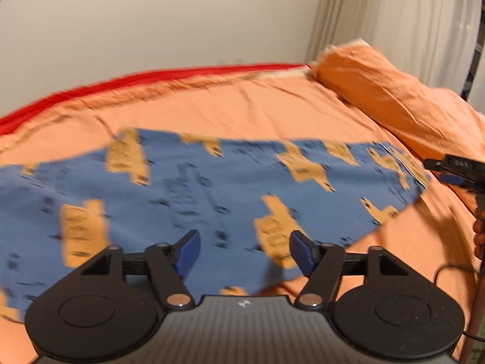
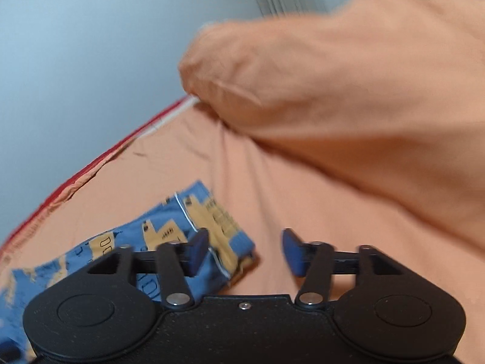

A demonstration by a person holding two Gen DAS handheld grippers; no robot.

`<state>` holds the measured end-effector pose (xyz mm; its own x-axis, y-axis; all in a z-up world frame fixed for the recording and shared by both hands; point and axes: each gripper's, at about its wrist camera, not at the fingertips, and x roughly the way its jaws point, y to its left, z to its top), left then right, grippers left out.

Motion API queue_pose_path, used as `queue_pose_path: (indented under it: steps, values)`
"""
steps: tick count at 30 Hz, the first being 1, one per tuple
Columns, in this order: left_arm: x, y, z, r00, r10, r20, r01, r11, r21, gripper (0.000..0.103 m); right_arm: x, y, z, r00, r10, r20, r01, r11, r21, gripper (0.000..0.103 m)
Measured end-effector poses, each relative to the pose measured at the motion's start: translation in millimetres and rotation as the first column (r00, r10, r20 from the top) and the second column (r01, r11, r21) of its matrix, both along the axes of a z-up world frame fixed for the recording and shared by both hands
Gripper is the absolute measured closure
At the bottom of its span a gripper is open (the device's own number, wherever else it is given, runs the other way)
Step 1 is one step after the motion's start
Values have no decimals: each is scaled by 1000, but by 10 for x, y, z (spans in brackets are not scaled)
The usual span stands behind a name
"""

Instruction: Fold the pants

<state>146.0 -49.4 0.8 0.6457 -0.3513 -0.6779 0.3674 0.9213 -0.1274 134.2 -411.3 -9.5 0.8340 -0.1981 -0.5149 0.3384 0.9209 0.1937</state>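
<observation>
The pants [image 1: 188, 188] are blue with an orange print and lie spread flat across the orange bed. My left gripper [image 1: 245, 250] is open and empty, hovering over their near edge. The right gripper shows in the left wrist view [image 1: 454, 170] at the pants' right end. In the right wrist view the pants' end [image 2: 182, 236] lies at lower left. My right gripper [image 2: 246, 250] is open and empty, its left finger over the pants' corner.
An orange bed sheet [image 1: 257, 106] covers the bed. An orange pillow [image 1: 394, 97] [image 2: 348, 91] lies at the right. A red edge [image 1: 91, 91] runs along the far side by the wall. Curtains [image 1: 394, 15] hang behind the pillow.
</observation>
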Motion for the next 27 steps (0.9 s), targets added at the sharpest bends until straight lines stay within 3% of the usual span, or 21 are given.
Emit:
queue_pose_path:
  steps: [3, 7, 8, 10, 12, 14, 17, 19, 21, 23, 25, 27]
  values:
    - [41, 243, 63, 995, 87, 40, -88, 995, 37, 24, 94, 428, 46, 984, 176, 19, -168, 965, -203, 19]
    - [158, 690, -23, 978, 203, 43, -206, 973, 101, 23, 344, 978, -103, 895, 442, -57, -438, 847, -301, 11]
    - [176, 808, -70, 970, 239, 43, -243, 961, 134, 23, 410, 1072, -176, 877, 468, -105, -475, 816, -329, 11]
    - [163, 1057, -91, 954, 298, 28, -299, 945, 136, 24, 505, 1182, -328, 876, 435, -209, -483, 776, -405, 11]
    - [56, 1294, 7, 954, 298, 40, -300, 951, 75, 22, 538, 1066, -330, 902, 389, -186, -431, 815, -388, 4]
    - [-42, 1484, 148, 949, 304, 88, -310, 948, 68, 14, 552, 956, -303, 929, 336, -156, -370, 847, -383, 4]
    - [-59, 1843, 274, 921, 371, 122, -381, 922, 75, 13, 463, 978, -238, 926, 375, -33, -358, 851, -385, 4]
    - [-40, 2118, 275, 889, 448, 89, -452, 892, 27, 17, 371, 1098, -173, 884, 468, 23, -421, 815, -399, 4]
    - [-33, 2339, 197, 870, 492, 20, -491, 870, -43, 30, 301, 1290, -169, 826, 563, 27, -494, 747, -445, 2]
    - [-52, 2425, 94, 865, 501, -30, -501, 861, -83, 46, 273, 1483, -205, 769, 639, 1, -566, 682, -464, 2]
    - [-71, 2405, -4, 869, 493, -50, -495, 864, -94, 52, 236, 1632, -263, 723, 690, -39, -620, 622, -479, 2]
    - [-63, 2364, -57, 866, 497, -53, -500, 859, -107, 56, 226, 1755, -338, 701, 708, -91, -641, 568, -516, 2]
